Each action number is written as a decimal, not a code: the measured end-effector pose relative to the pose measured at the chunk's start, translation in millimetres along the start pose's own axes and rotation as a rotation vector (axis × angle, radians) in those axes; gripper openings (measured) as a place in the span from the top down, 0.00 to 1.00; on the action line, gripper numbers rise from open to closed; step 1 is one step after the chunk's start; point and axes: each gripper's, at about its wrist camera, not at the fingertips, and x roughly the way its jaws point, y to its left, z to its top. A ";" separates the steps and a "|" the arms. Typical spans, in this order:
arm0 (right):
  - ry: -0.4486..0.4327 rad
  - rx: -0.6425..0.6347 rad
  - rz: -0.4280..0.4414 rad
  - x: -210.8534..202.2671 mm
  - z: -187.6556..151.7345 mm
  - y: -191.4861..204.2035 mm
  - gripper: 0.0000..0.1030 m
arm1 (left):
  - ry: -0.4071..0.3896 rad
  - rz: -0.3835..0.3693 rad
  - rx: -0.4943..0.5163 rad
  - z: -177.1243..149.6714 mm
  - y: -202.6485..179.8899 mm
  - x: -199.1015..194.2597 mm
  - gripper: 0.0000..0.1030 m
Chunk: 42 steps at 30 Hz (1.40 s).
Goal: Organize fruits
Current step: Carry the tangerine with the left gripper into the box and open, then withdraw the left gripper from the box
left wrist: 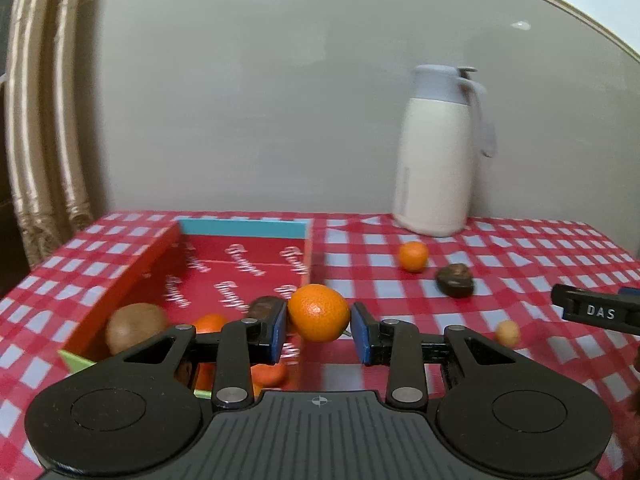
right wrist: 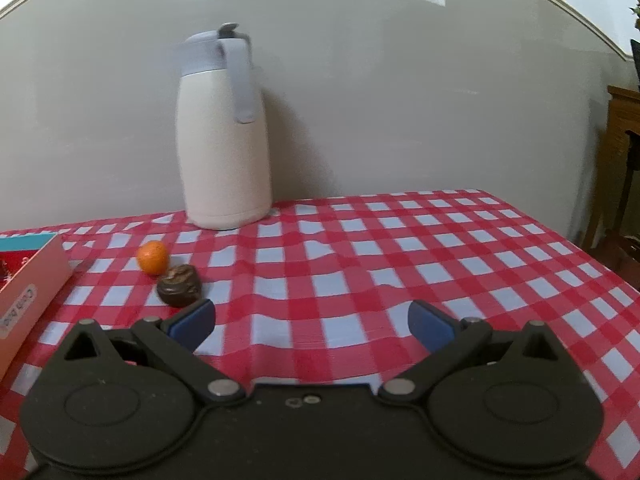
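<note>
My left gripper [left wrist: 319,330] holds a tangerine [left wrist: 319,312] between its blue pads; a small gap shows at the right pad. It hangs above the right wall of a red cardboard box [left wrist: 128,280]. The box holds a kiwi [left wrist: 135,326], tangerines [left wrist: 209,324] and a dark fruit [left wrist: 266,307]. On the checked cloth lie another tangerine [left wrist: 413,256] [right wrist: 152,257], a dark wrinkled fruit [left wrist: 455,280] [right wrist: 179,290] and a small pale orange fruit [left wrist: 507,333]. My right gripper [right wrist: 312,326] is open and empty, right of the dark fruit; it also shows in the left wrist view [left wrist: 596,312].
A white thermos jug [left wrist: 436,152] [right wrist: 224,136] stands at the back against the wall. The table's right edge [right wrist: 600,264] borders dark wooden furniture [right wrist: 624,168]. A curtain [left wrist: 44,120] hangs at the left.
</note>
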 end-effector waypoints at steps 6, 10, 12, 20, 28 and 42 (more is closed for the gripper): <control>0.005 -0.022 0.015 -0.1 -2.0 15.4 0.00 | 0.001 0.041 -0.033 -0.4 25.8 0.6 0.66; 0.004 -0.026 0.022 0.5 -1.9 21.2 0.00 | 0.023 0.057 -0.038 -3.5 33.8 7.0 0.66; 0.004 -0.026 0.025 0.8 -1.7 23.5 0.00 | 0.024 0.065 -0.037 -4.8 36.0 7.1 0.66; -0.001 -0.028 0.042 0.2 -0.9 30.1 0.00 | 0.012 0.100 -0.031 -5.8 41.0 4.7 0.66; -0.004 -0.031 0.036 -0.1 -0.8 26.0 0.00 | -0.044 0.137 -0.012 -3.0 36.8 -2.1 0.10; -0.014 -0.008 0.069 -4.1 -1.2 5.8 0.00 | -0.071 0.190 -0.018 -0.1 38.4 -3.3 0.00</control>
